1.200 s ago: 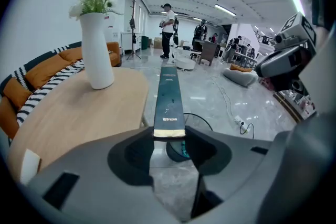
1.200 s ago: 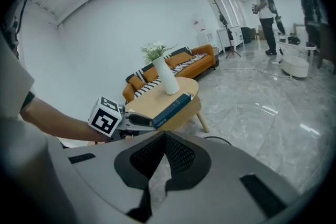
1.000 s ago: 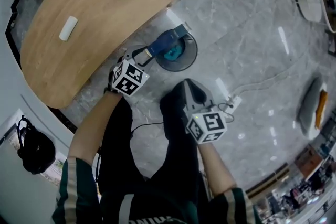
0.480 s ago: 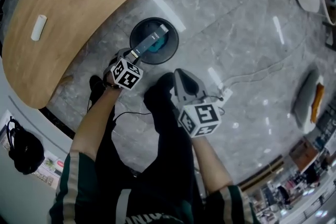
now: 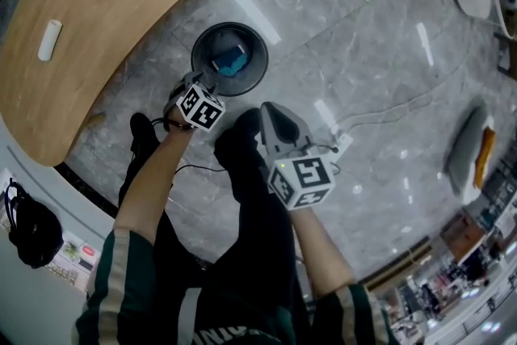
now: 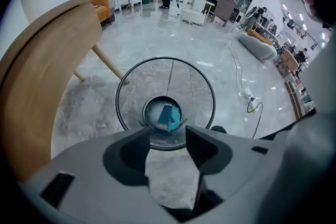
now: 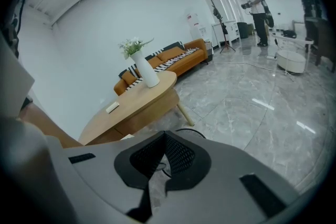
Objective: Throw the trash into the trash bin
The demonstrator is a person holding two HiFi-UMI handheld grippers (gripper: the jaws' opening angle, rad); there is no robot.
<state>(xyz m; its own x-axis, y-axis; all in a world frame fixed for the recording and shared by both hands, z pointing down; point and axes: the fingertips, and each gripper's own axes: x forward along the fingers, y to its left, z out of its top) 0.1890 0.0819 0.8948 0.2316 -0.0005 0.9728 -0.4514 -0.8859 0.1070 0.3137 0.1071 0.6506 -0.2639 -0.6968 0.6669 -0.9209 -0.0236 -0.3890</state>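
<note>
Grey tongs sit nearest: the right gripper point(image 7: 164, 138) has its jaws together on nothing, while the left gripper point(image 6: 168, 132) points down over the black mesh trash bin point(image 6: 199, 93). Its jaws stand apart and have just been opening, with nothing between them. The drop looks done, so the best move now is to lift straight up, clear of the rim. The trash point(image 6: 167, 117), a small blue-and-teal packet, lies on the bin's bottom. Farther left stands a wooden table point(image 6: 37, 92).
</note>
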